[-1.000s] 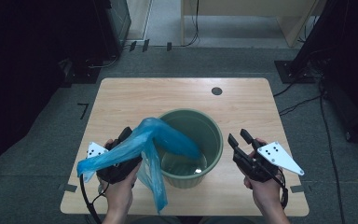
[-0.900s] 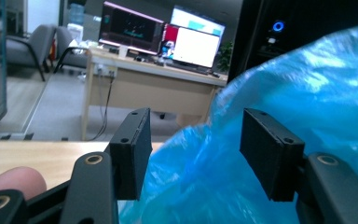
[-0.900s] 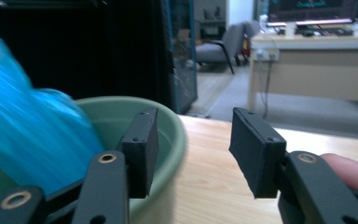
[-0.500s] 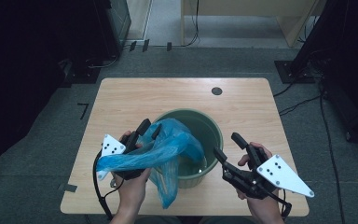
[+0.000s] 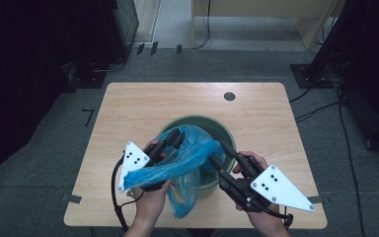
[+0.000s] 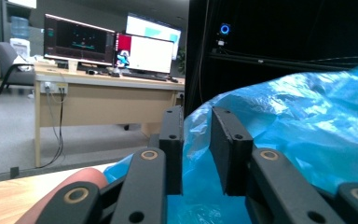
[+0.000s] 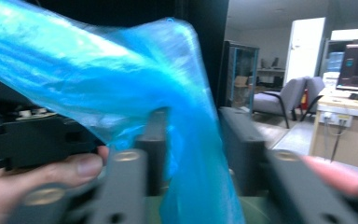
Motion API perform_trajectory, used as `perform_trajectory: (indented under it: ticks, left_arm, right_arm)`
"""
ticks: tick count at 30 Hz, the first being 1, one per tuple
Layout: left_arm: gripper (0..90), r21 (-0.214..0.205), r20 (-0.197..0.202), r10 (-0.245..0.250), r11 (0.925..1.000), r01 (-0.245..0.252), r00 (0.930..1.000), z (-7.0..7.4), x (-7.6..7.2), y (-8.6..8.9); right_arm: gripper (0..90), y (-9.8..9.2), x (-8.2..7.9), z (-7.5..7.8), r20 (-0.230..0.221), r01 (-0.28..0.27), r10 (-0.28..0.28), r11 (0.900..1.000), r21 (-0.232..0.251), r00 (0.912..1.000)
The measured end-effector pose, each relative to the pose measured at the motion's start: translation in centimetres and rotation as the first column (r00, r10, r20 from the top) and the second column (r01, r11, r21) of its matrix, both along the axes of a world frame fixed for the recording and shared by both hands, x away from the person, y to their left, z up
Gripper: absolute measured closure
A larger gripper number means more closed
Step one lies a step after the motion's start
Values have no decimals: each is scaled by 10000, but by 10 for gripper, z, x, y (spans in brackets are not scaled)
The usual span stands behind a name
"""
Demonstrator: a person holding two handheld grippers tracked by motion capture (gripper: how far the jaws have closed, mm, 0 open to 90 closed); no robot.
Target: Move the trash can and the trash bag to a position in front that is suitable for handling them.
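While the blue plastic bag hangs bunched over the near rim of the green bin, the left gripper stands with a gap between its jaws and film lying in it — whether it pinches I cannot tell. The right gripper reaches in with jaws parted around a fold, likely to take a second edge and spread the mouth. The wooden table lies bare behind the bin — room to pull apart.
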State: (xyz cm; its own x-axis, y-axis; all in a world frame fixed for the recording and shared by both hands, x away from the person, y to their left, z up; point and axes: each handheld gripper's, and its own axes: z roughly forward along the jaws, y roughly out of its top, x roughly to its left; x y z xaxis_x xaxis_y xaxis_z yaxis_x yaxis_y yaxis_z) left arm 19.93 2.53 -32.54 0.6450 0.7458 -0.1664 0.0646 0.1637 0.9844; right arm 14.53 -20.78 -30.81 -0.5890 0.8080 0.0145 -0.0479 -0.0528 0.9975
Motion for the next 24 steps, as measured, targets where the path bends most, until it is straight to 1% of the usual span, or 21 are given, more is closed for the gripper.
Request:
perform_trajectory:
  ticks: [1, 2, 4, 5, 6, 9, 10, 13, 14, 15, 16, 17, 18, 19, 20, 23, 24]
  left_arm:
    - [756, -31, -3, 10, 10000, -10, 10000, 0, 0, 1]
    - [756, -91, -47, 30, 10000, -30, 10000, -1, 1, 4]
    - [755, -78, -75, 102, 9999, -103, 9999, -2, 2, 6]
    - [741, -112, -90, 113, 9999, -114, 9999, -3, 2, 8]
    - [741, -129, -132, 167, 9998, -168, 9998, -4, 2, 10]
    - [696, -186, -268, 299, 9994, -304, 9992, -7, 3, 15]
    - [668, -198, -313, 313, 9993, -319, 9990, -8, 3, 17]
    - [668, -159, -390, 456, 9988, -462, 9982, -11, 4, 24]
    - [675, -137, -379, 471, 9988, -477, 9982, -11, 4, 26]
    - [726, -118, -376, 464, 9988, -468, 9982, -12, 4, 28]
    - [756, -116, -373, 478, 9988, -482, 9982, -12, 4, 30]
    - [756, -148, -368, 479, 9987, -485, 9982, -12, 4, 32]
    - [784, -150, -364, 462, 9988, -468, 9983, -12, 4, 34]
    - [848, -191, -329, 417, 9989, -424, 9986, -13, 4, 38]
    - [868, -191, -329, 417, 9989, -424, 9986, -13, 4, 38]
    - [872, -250, -245, 340, 9991, -346, 9991, -14, 0, 42]
    - [782, -331, -128, 180, 9993, -185, 9998, -16, -6, 43]
  right_arm:
    - [872, 2, 3, 0, -173, 222, -221, 9997, 69, 9996]
    - [900, 2, 4, 0, -276, 225, -221, 9997, 133, 9994]
    - [900, 2, 5, 0, -318, 228, -224, 9996, 136, 9992]
    - [900, 1, 7, -1, -264, 570, -568, 9984, 57, 9980]
    - [900, 1, 7, -1, -264, 570, -568, 9984, 57, 9980]
    - [900, -4, 11, -1, -423, 963, -949, 9948, 325, 9946]
    - [900, -8, 14, 0, -422, 1204, -1184, 9916, 483, 9921]
    - [900, -12, 16, 0, -452, 1356, -1330, 9889, 603, 9901]
    - [900, -14, 17, 0, -482, 1445, -1414, 9872, 677, 9888]
    - [900, -17, 19, -1, -536, 1507, -1470, 9859, 724, 9877]
    - [900, -18, 19, -1, -559, 1503, -1463, 9857, 766, 9877]
    - [900, -18, 19, -1, -559, 1503, -1463, 9857, 766, 9877]
    - [900, -19, 20, -2, -557, 1522, -1481, 9853, 780, 9874]
    - [900, -22, 20, -2, -600, 1530, -1483, 9848, 824, 9871]
    - [900, -23, 20, -3, -591, 1574, -1528, 9840, 831, 9865]
    - [900, -25, 21, -4, -625, 1648, -1596, 9824, 884, 9852]
    - [900, -27, 21, -5, -656, 1691, -1634, 9813, 925, 9844]
